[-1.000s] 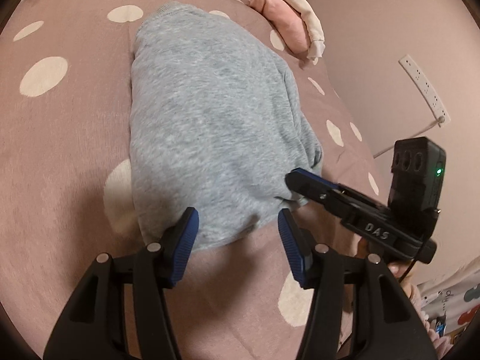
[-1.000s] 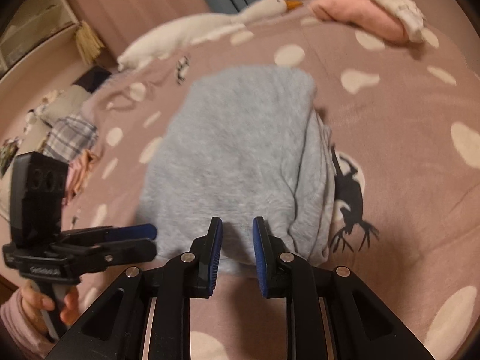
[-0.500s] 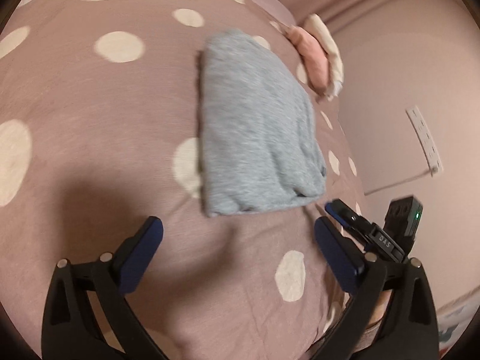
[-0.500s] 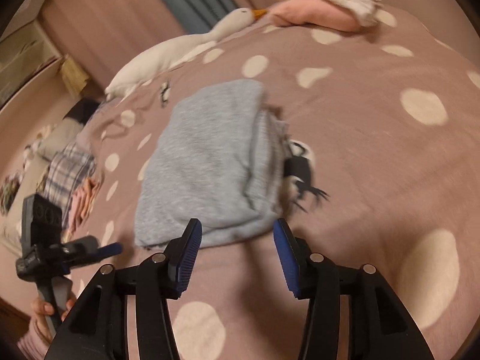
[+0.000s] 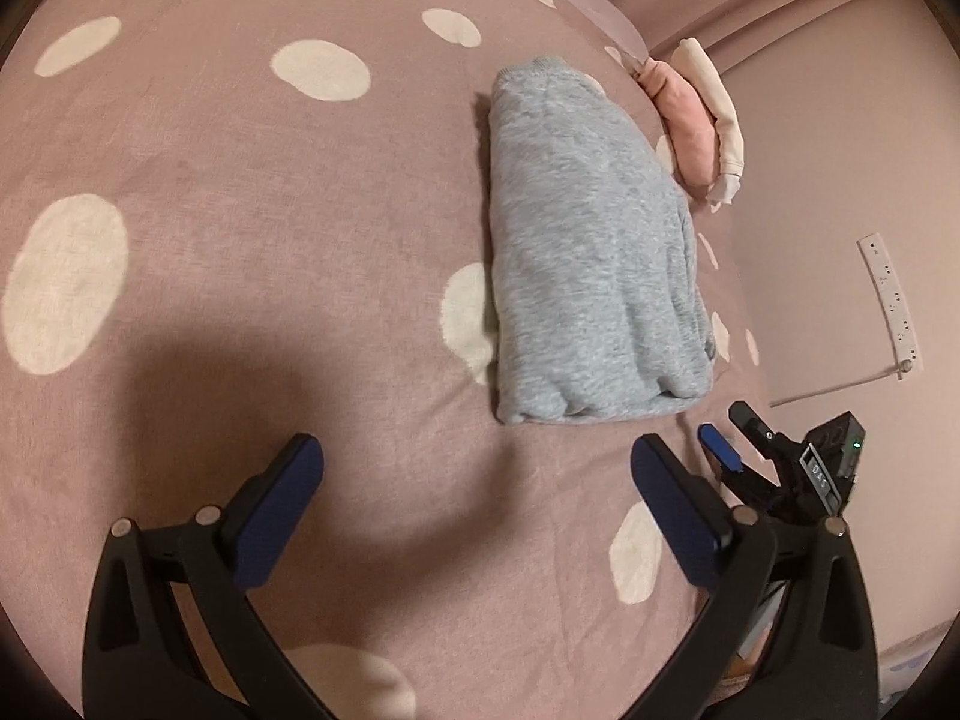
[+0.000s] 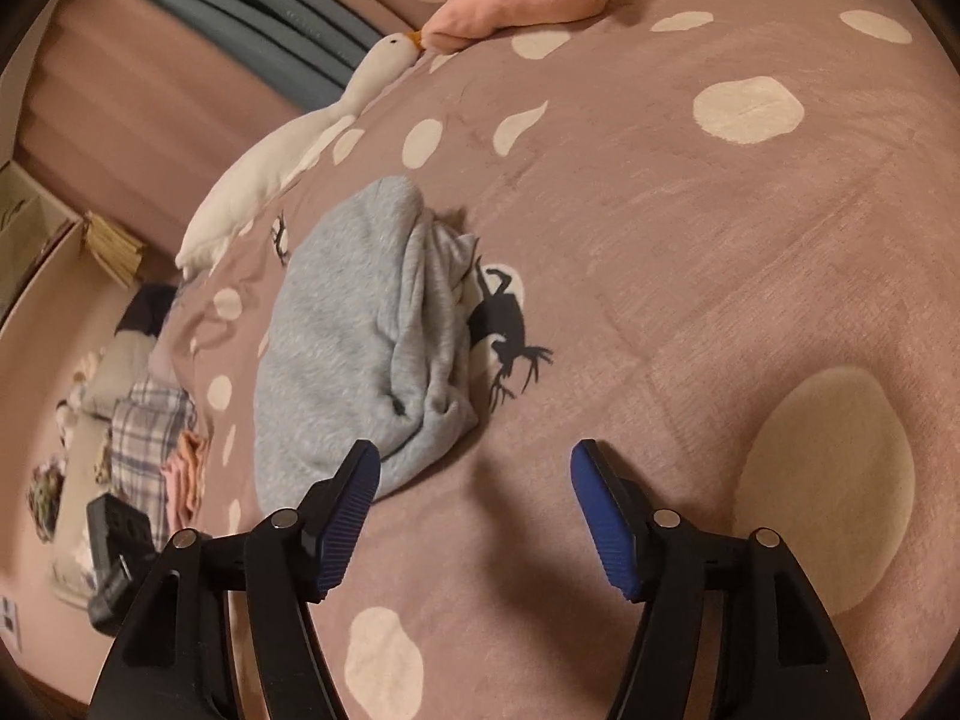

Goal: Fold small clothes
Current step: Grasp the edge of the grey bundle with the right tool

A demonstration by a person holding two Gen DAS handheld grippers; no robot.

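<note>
1. The folded grey fleece garment (image 5: pixel 591 258) lies flat on the dusty-pink bedspread with cream spots (image 5: pixel 240 192).
2. The left gripper (image 5: pixel 477 483) is spread wide over bare bedspread, holding nothing.
3. The right gripper (image 6: pixel 474 483) has just been opening; nothing sits between its blue pads, and the garment lies just beyond its left finger.

The folded garment (image 5: pixel 591 258) lies on the bedspread (image 5: pixel 240 180), a pile of clothes (image 5: pixel 699 120) behind it.

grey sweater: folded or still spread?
Folded. The grey sweater lies as a compact bundle on the bedspread, layered edges stacked along one side.
</note>
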